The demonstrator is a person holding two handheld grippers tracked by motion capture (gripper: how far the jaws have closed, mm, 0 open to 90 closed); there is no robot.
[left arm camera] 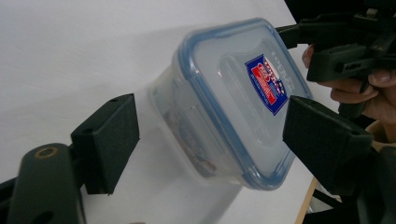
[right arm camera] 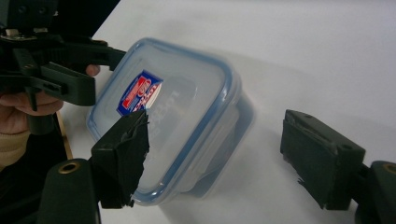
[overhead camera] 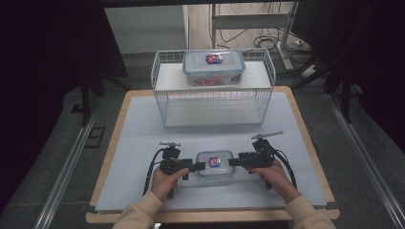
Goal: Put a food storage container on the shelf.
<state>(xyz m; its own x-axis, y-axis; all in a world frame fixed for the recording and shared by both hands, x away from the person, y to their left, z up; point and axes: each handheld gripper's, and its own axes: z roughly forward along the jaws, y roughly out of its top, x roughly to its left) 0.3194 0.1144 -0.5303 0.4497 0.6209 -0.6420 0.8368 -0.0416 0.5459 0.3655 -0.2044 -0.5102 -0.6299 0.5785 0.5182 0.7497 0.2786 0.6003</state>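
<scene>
Two lidded plastic containers in frame. Near container sits on the white mat at the table's front edge, between the two grippers. Far container sits on top of the single wire basket at the back. Left gripper has its jaws spread wide at the near container's left end, pads clear of it. Right gripper is likewise released at its right end. Each gripper is in one hand.
</scene>
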